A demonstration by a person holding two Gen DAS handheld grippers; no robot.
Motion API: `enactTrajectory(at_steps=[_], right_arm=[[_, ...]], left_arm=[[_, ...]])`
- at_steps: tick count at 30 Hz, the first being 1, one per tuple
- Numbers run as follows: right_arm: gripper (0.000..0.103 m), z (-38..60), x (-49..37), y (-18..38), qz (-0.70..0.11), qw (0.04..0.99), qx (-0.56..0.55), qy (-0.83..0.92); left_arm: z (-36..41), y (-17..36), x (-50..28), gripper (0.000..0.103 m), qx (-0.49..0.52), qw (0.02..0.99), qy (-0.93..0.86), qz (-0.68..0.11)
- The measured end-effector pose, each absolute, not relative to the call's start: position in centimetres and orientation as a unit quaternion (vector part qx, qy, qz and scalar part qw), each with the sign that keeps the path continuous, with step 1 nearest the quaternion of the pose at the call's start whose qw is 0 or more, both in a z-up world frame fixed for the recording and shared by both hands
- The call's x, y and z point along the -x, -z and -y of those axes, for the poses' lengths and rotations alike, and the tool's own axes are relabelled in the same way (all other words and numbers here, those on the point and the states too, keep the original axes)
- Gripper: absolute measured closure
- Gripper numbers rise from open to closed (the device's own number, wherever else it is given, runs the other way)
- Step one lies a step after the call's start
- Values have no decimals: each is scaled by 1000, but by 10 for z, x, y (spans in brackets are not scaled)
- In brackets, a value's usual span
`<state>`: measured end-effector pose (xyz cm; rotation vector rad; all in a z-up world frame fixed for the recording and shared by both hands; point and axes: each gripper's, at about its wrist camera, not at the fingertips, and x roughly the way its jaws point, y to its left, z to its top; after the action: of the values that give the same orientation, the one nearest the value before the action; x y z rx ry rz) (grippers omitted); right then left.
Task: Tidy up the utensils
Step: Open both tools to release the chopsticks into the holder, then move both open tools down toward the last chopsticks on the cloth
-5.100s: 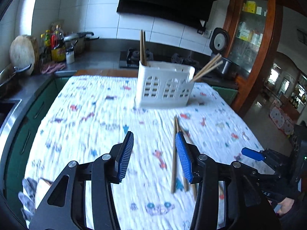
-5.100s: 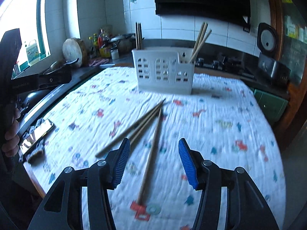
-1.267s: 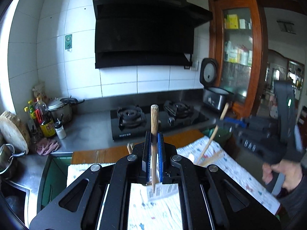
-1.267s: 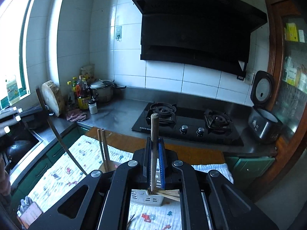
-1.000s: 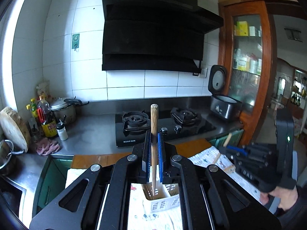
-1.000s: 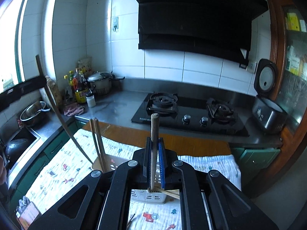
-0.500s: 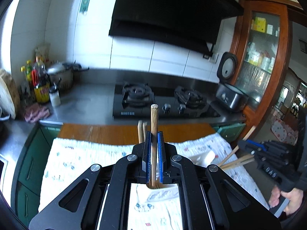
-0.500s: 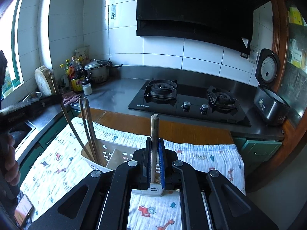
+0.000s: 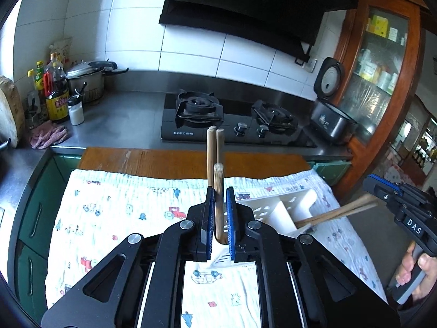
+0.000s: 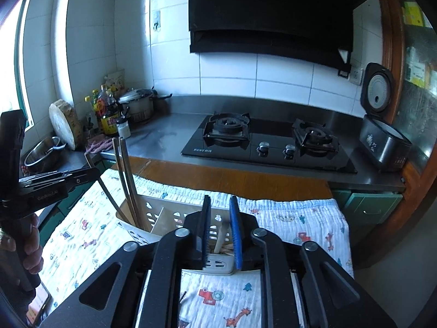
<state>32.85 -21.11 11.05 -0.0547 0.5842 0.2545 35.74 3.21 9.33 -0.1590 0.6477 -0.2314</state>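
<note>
A white plastic utensil holder point(image 9: 284, 205) stands on the patterned cloth, also in the right wrist view point(image 10: 164, 218). My left gripper point(image 9: 218, 218) is over its left end, jaws a little apart, with a wooden chopstick point(image 9: 219, 191) upright between the pads. Two chopsticks point(image 9: 213, 150) stand in that left compartment. My right gripper point(image 10: 221, 232) is open over the right end; a chopstick point(image 10: 221, 236) stands loose between its jaws, down in the holder. Chopsticks point(image 9: 336, 213) lean out of the right compartment.
The cloth point(image 9: 114, 213) covers a wooden table point(image 9: 153, 161). Behind it runs a steel counter with a gas hob point(image 9: 229, 123), bottles point(image 9: 56, 93), a pot point(image 9: 87, 79) and a rice cooker point(image 9: 330, 109). A wooden cabinet point(image 9: 382, 54) stands at right.
Both grippers have come down over the holder. The right jaws have opened and its chopstick has dropped into the holder. The left jaws have parted slightly around its chopstick.
</note>
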Motion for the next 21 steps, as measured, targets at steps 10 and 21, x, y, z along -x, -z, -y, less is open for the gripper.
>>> enactTrajectory(at_steps=[10, 21], right_arm=[[65, 221, -232, -110, -258, 955, -4, -146], [63, 183, -127, -6, -331, 927, -16, -175]], left_arm=[[-43, -112, -275, 71, 77, 952, 88, -282], [-50, -73, -165, 60, 66, 954, 65, -284]])
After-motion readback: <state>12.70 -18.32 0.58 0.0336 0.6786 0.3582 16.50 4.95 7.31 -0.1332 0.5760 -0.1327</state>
